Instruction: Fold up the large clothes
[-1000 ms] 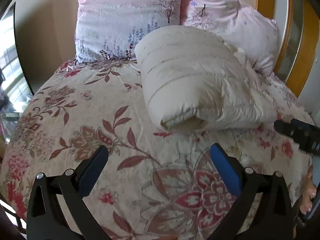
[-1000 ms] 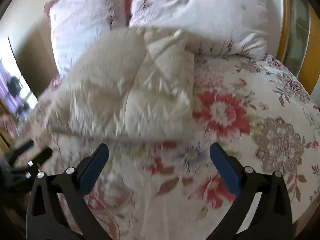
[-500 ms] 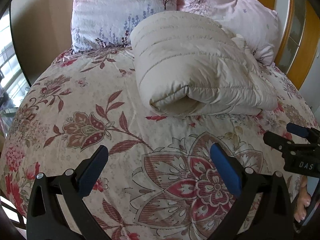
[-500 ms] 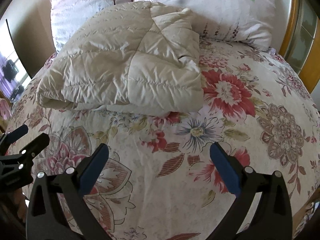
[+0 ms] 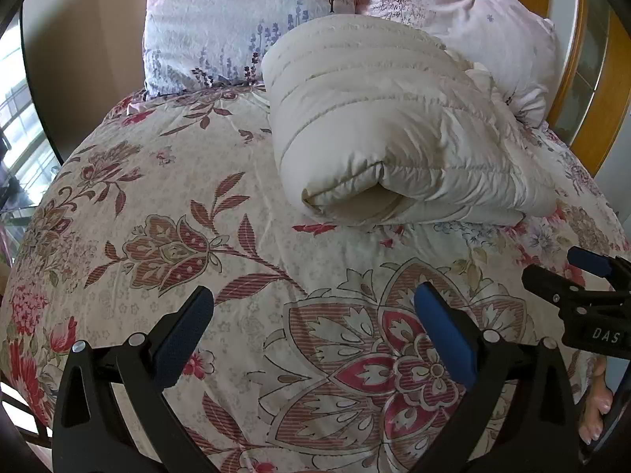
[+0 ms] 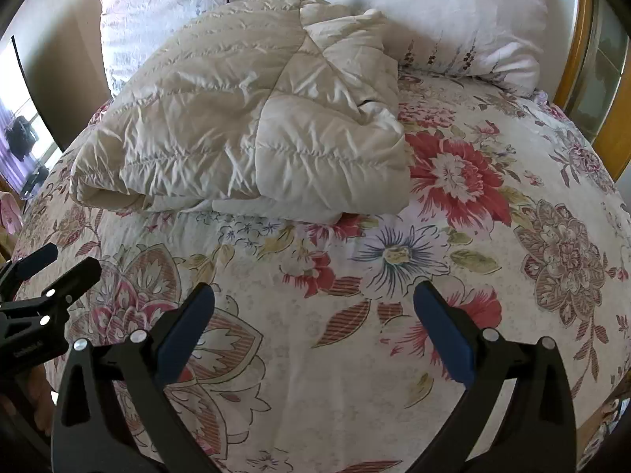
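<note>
Behind folded cream jacket: two floral pillows; claws spread, empty

A: Where could a gripper pass?

B: Over the bare floral bedspread in front of the folded cream puffer jacket.

A: And beyond it?

B: Blocked. The jacket rests against two pink pillows, with a wooden headboard to their right.

Daylit bedroom with floral-quilted bed, two pink printed pillows against beige wall, wooden-framed glass door at right.
</note>
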`<action>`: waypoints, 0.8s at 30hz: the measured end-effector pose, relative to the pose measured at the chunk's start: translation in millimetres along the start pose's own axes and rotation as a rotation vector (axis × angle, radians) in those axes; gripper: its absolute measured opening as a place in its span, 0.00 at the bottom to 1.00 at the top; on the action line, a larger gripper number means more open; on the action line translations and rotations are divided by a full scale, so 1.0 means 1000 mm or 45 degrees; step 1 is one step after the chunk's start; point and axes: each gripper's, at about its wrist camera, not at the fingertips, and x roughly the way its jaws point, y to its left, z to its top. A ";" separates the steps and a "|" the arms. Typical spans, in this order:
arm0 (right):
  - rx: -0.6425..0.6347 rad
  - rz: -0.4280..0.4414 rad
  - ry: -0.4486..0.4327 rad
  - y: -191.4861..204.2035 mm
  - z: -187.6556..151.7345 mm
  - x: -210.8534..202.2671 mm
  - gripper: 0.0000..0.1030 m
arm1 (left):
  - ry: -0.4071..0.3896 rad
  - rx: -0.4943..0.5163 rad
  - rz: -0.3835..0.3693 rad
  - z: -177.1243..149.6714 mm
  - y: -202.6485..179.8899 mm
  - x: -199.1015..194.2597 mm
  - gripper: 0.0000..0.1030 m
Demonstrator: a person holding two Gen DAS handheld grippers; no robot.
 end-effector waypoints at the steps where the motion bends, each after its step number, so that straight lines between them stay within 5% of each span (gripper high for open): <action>1: -0.001 0.001 0.000 0.000 0.000 0.000 0.98 | -0.001 -0.002 0.002 0.000 0.000 0.000 0.99; 24: 0.003 0.008 0.014 0.001 0.000 0.004 0.98 | 0.007 -0.006 0.002 -0.001 0.000 0.003 0.99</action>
